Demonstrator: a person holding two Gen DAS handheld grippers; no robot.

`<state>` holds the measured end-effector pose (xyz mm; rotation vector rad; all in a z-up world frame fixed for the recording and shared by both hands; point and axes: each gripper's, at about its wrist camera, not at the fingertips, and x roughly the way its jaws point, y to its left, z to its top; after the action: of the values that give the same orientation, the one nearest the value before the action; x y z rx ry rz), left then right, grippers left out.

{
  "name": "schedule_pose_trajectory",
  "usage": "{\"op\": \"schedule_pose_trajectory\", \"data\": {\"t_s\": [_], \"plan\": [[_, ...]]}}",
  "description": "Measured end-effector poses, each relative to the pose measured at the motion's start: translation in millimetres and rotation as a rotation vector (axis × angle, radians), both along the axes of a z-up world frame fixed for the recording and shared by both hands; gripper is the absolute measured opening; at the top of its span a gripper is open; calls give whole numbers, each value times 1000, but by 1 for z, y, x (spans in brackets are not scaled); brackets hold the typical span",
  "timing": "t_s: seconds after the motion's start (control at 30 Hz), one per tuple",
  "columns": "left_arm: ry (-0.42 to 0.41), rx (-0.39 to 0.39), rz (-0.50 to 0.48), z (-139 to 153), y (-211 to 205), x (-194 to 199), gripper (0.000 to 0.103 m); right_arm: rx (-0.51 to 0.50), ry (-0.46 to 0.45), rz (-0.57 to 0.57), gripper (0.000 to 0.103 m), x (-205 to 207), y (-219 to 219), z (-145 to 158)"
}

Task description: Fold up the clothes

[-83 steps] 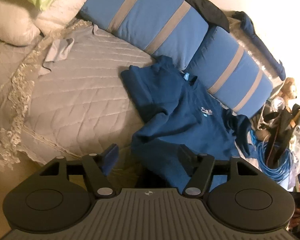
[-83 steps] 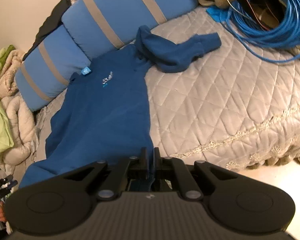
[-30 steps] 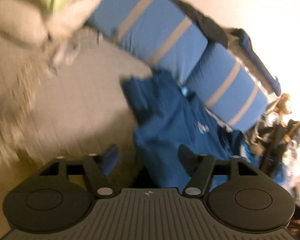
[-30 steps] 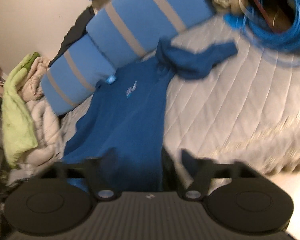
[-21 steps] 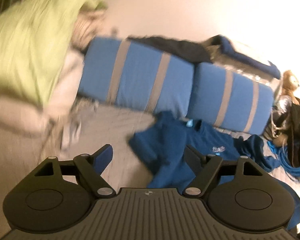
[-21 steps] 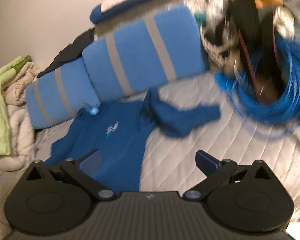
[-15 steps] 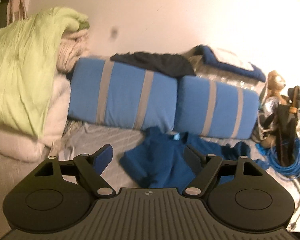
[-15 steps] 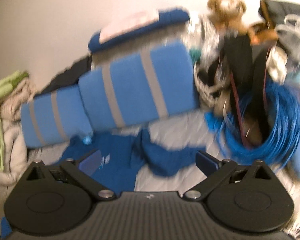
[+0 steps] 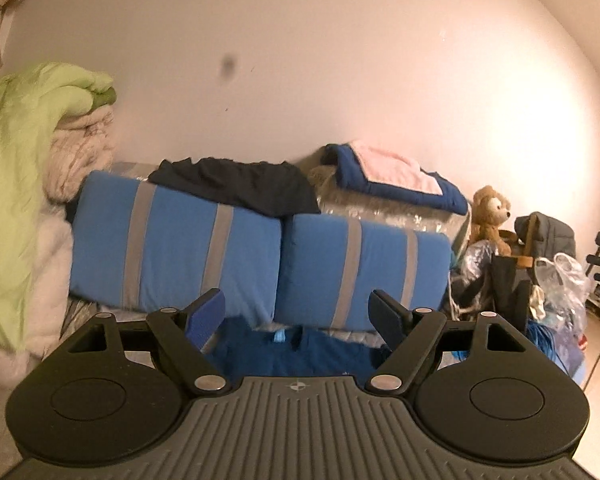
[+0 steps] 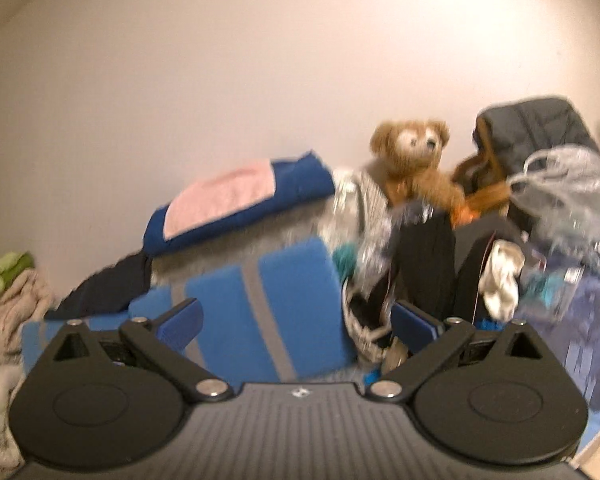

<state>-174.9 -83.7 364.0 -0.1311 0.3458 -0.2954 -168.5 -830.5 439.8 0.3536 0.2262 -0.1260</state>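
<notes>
Sweatshirt (image 9: 300,350) lies dark blue, rumpled; left hand-held gripper (image 9: 298,312) and right hand-held gripper (image 10: 296,322) gape empty.

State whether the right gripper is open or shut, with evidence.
Open. The right gripper has its blue fingers spread wide, holding nothing between them.

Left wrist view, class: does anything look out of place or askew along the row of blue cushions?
Yes. A black garment is draped unfolded over the top of the left blue cushion, hanging past its edge, while the blue sweatshirt lies below it.
</notes>
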Motion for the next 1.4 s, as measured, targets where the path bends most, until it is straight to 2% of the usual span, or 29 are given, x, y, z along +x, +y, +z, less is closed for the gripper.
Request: {"op": "schedule_pose_trajectory", "data": {"t_s": [0.2, 0.33, 0.63, 0.83, 1.0, 1.13, 1.23, 1.4], "plan": [[-42, -43, 24, -1, -8, 45, 79, -5, -19, -47, 103, 25, 1, 6], [-49, -47, 44, -5, -23, 73, 79, -46, -15, -70, 103, 40, 12, 4], [-82, 26, 34, -34, -77, 116, 79, -122, 83, -47, 103, 86, 61, -30], [-33, 61, 3, -79, -119, 137, 79, -142, 111, 4, 103, 108, 97, -63], [25, 42, -65, -126, -149, 148, 79, -154, 142, 54, 103, 114, 121, -99], [88, 29, -141, -168, -166, 157, 79, -167, 203, 102, 103, 118, 130, -140], [111, 22, -155, -197, -173, 159, 79, -178, 259, 129, 103, 123, 133, -173], [96, 40, -157, -239, -175, 155, 79, -146, 357, 127, 103, 135, 125, -227]]}}
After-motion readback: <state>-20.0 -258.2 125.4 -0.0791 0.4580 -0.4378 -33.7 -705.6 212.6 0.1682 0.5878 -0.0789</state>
